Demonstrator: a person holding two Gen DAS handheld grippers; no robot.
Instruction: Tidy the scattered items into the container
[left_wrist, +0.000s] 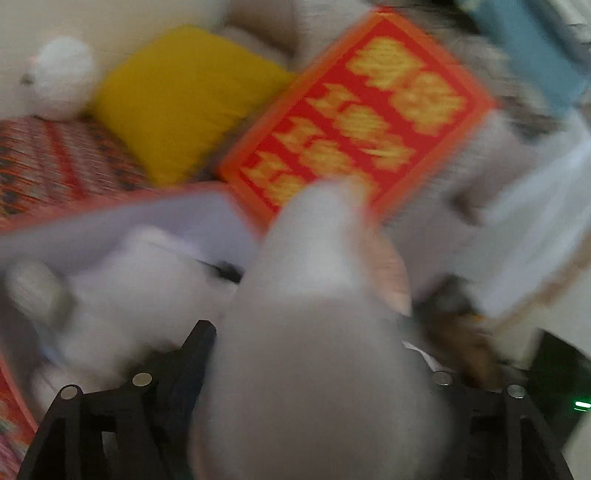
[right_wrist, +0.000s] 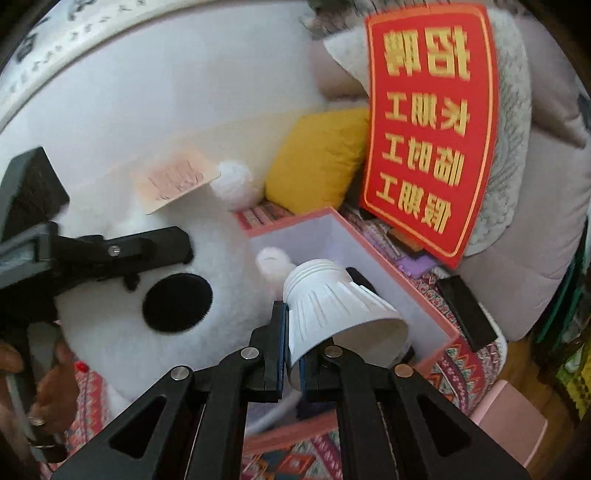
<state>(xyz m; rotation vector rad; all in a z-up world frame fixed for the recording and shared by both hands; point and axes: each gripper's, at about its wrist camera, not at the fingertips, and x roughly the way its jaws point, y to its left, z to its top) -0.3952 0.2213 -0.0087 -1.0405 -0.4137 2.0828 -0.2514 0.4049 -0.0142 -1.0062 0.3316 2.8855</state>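
A big white plush toy (right_wrist: 122, 332) with a black eye (right_wrist: 177, 302) and a pink-lined ear (right_wrist: 173, 181) hangs beside the pink-rimmed box (right_wrist: 417, 295). My left gripper (right_wrist: 162, 243) is shut on the top of the plush. In the blurred left wrist view a thick white part of the plush (left_wrist: 314, 332) fills the gap between the left gripper's fingers (left_wrist: 201, 332), with the box (left_wrist: 147, 214) behind. My right gripper (right_wrist: 291, 321) is shut on the rim of a ribbed white paper cup (right_wrist: 332, 299), held tilted over the box's open white interior.
A red sign with yellow characters (right_wrist: 428, 122) leans against a grey cushion (right_wrist: 517, 147), next to a yellow cushion (right_wrist: 317, 158). A black phone (right_wrist: 465, 314) lies on the patterned cloth (right_wrist: 458, 365). A pink stool (right_wrist: 509, 417) stands lower right. A hand (right_wrist: 48, 387) is at lower left.
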